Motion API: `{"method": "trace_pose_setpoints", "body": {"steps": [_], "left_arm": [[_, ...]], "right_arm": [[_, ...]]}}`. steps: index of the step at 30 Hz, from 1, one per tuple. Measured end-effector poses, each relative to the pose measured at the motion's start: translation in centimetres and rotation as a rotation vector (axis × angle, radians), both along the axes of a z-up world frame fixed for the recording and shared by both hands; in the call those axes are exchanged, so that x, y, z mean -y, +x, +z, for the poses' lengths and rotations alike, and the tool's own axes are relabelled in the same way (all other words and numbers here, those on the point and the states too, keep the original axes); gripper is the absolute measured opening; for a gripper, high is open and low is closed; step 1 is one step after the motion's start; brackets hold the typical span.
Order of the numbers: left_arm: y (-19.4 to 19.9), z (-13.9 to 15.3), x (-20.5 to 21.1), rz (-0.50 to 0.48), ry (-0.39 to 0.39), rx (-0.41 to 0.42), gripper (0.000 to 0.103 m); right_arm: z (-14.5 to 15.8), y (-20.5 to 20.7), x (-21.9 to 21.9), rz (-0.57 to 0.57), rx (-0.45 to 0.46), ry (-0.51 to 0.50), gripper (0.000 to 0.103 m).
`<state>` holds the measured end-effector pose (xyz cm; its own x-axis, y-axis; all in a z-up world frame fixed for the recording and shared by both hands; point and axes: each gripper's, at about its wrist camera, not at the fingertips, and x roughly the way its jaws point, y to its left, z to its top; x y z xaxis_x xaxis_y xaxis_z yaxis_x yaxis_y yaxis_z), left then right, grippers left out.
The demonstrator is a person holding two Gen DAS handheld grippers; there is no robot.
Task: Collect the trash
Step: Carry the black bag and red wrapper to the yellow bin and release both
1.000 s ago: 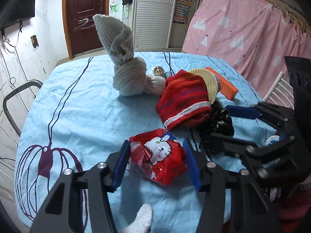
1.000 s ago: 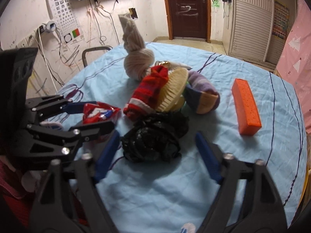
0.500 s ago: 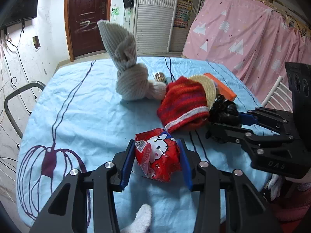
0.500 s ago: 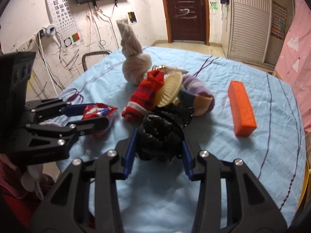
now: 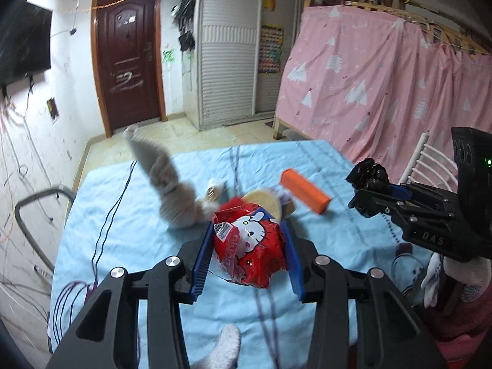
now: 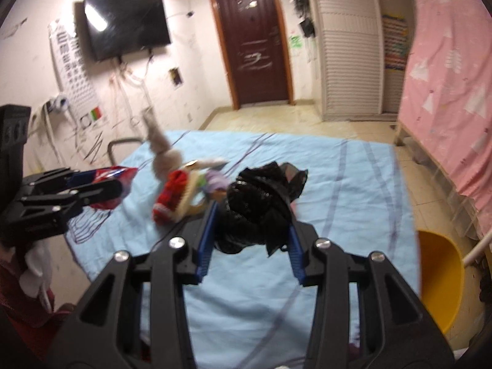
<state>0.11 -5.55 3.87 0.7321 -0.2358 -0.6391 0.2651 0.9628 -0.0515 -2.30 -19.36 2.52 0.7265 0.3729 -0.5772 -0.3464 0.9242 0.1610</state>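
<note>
Red foil of the snack wrapper point(image 5: 249, 246) is pinched between the blue pads of the left tongs point(image 5: 248, 256), while the crumpled black plastic bag point(image 6: 258, 206) is clamped in the right tongs point(image 6: 249, 240); both pieces are held clear above the near edge of the bench point(image 5: 147, 230). Both grips should be kept firm and level, since thin film slips easily. The yellow bin point(image 6: 439, 276), judged the likely drop point, is seen on the floor off the right edge.
</note>
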Motion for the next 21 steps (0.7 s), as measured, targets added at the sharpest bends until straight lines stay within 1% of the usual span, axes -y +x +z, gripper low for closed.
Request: {"method": "trace_pose_setpoints", "body": {"steps": [6,14,21], "left_arm": [[0.3,1.8,3.2,-0.054,-0.002,0.031,0.035],[1.3,3.6,8.3,-0.145,-0.003,0.063,0.035],[3.3,4.4,14.1,-0.256,-0.023,0.071,0.035]], "right_arm": [[1.2,-0.6,4.4,-0.095,0.046,0.028,0.04],[2.6,-1.3,9.7,-0.225,0.114,0.026,0.04],[2.2,-1.6,14.0,-0.331,0.131,-0.001,0.04]]}}
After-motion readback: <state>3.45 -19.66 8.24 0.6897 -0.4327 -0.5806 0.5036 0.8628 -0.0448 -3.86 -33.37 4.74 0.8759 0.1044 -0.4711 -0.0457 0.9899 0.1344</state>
